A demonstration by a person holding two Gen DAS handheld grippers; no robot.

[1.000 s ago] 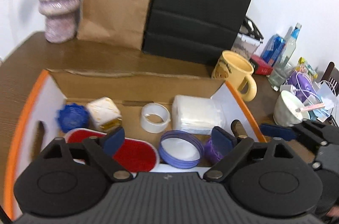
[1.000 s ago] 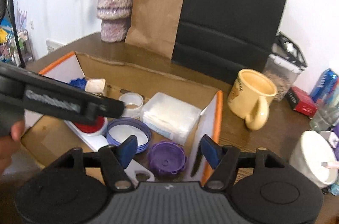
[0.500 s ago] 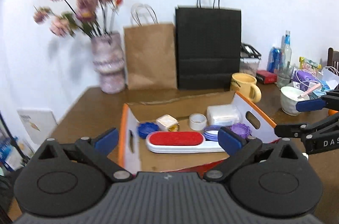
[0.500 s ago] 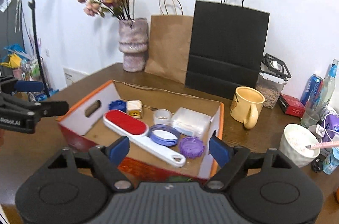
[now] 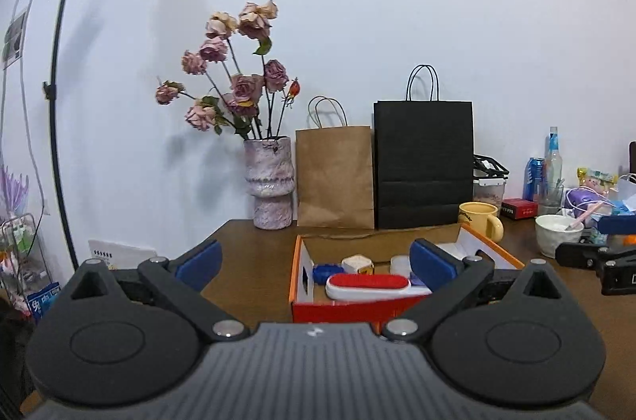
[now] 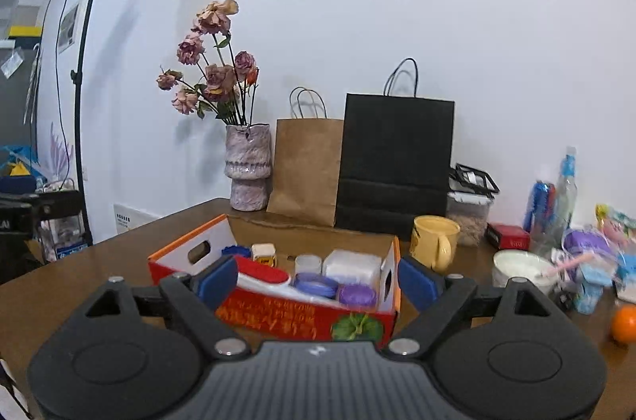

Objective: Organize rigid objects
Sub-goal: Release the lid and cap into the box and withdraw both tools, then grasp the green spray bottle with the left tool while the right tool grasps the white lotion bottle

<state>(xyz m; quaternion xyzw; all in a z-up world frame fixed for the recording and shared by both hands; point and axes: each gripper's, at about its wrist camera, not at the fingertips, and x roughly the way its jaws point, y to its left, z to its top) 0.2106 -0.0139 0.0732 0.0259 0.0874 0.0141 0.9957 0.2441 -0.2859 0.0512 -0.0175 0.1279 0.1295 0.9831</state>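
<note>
Blue-padded tools (image 5: 316,261) (image 6: 318,281) wide apart, empty

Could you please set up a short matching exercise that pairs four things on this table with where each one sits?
Things:
1. lint brush
2. yellow mug
3. orange
4. vase

Places:
A. far right table edge
B. inside the cardboard box
C. left of the brown paper bag
D. just right of the box, outside it

Pairs: 1-B, 2-D, 3-A, 4-C
</note>
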